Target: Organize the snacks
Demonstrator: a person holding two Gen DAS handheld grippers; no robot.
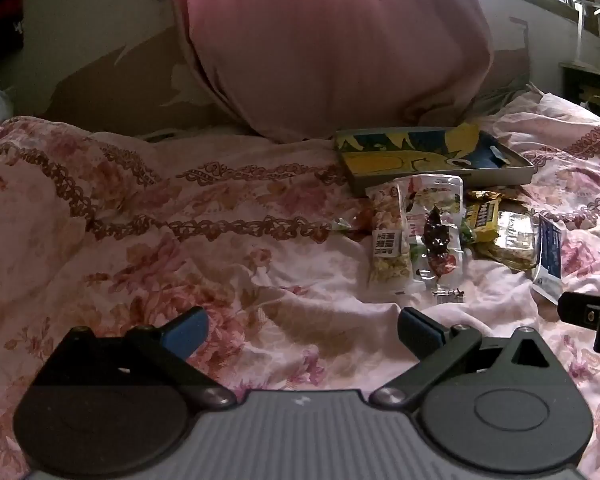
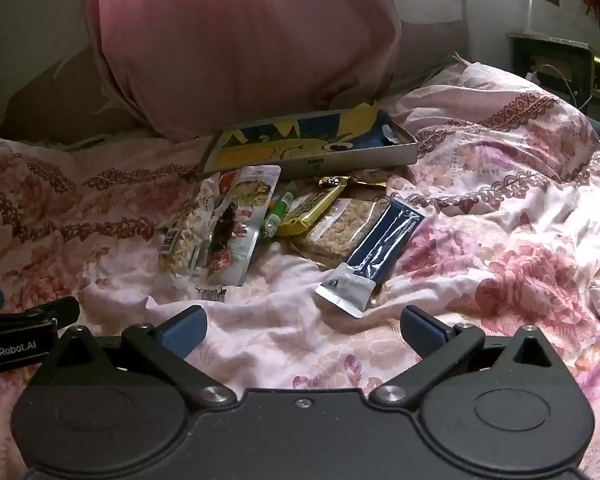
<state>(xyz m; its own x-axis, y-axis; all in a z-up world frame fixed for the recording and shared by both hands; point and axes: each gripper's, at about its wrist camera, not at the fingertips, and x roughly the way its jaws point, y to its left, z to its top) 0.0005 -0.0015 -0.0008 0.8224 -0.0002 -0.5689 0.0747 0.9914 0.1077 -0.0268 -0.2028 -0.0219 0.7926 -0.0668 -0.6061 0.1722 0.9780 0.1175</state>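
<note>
Snacks (image 2: 284, 220) heaped ahead of right gripper (image 2: 302, 330), untouched, jaws wide.

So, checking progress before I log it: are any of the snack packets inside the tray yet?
No: the snack packets all lie on the bedspread in front of the tray.

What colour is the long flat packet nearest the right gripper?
Dark navy blue packet with a silver end, clearest in the right wrist view.

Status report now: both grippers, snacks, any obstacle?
Left gripper open, empty; right gripper open, empty. Pile of snack packets untouched on floral quilt, before yellow-and-blue shallow box. Nothing in the way.
</note>
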